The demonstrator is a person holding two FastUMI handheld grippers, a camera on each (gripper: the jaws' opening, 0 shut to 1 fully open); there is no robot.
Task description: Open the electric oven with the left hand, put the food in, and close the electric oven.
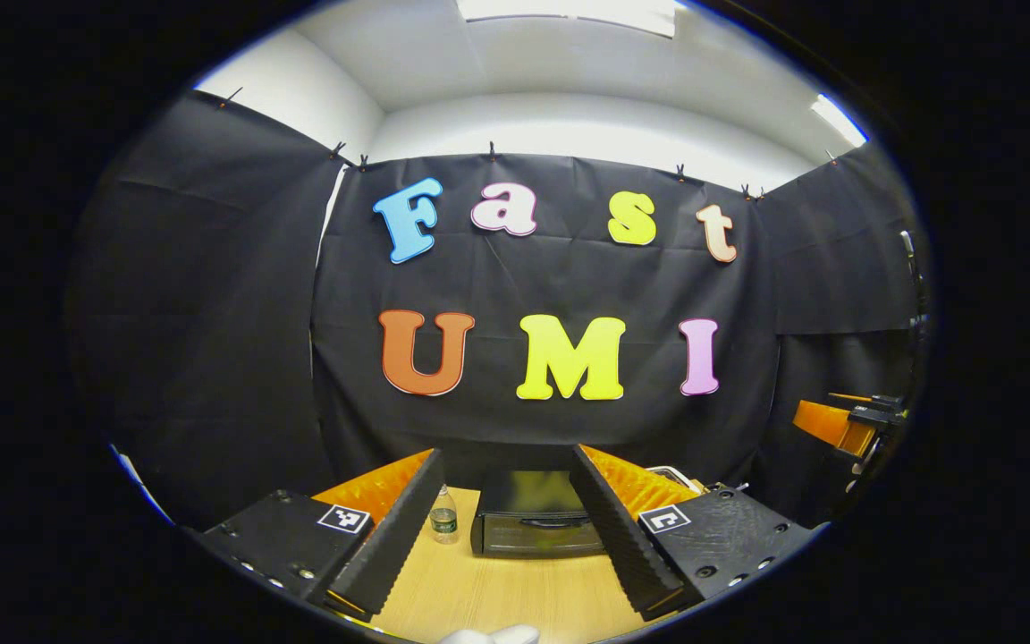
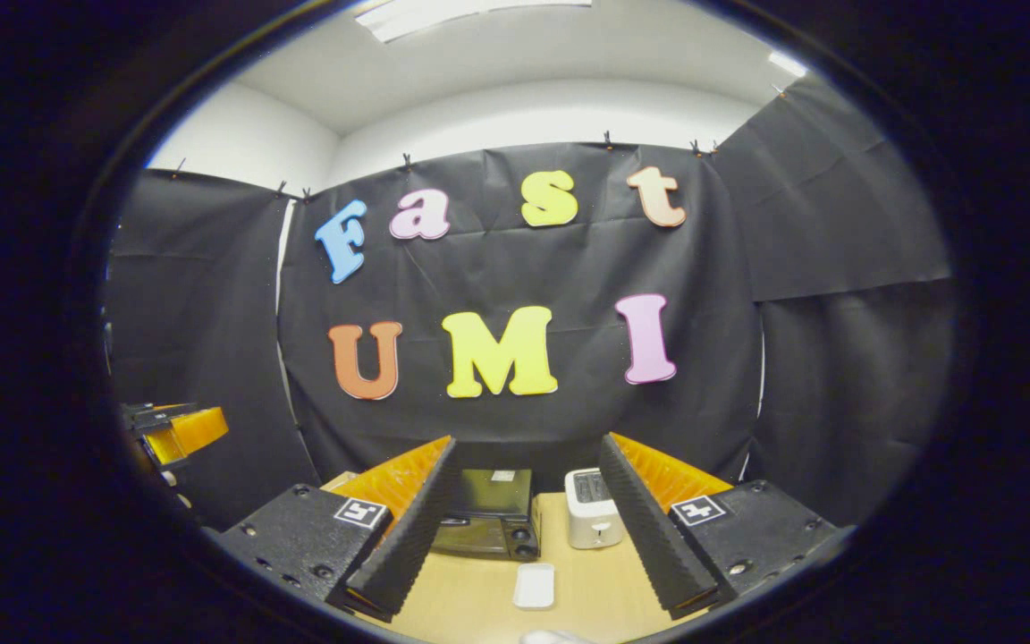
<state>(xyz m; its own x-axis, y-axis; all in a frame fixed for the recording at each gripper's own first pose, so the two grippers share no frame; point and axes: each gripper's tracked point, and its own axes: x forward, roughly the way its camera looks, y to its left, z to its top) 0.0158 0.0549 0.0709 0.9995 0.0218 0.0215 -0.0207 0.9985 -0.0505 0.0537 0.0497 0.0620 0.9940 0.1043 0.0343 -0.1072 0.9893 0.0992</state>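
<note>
Starting point: nothing of the task is looking done yet; the electric oven (image 1: 537,514) is sitting with its door shut, so opening, loading and closing are all still waiting.
Left gripper (image 1: 506,537): hovering above the table (image 1: 497,595) with its fingers spread wide and holding nothing.
Right gripper (image 2: 524,528): likewise gaping wide and carrying nothing.
Oven position: standing straight ahead of the left gripper, framed between its two fingers, well apart from the tips; in the right gripper view it is lying ahead and toward that gripper's left finger.
Oven facing: its door and handle are pointing toward the left gripper, its long axis running side to side across that gripper's line of sight.
Food: a small white dish (image 2: 534,586) is lying just ahead of the right gripper; whether it is holding the food I cannot tell.
Neighbours: a water bottle (image 1: 444,517) is standing left of the oven, a white toaster (image 2: 591,519) right of it.
</note>
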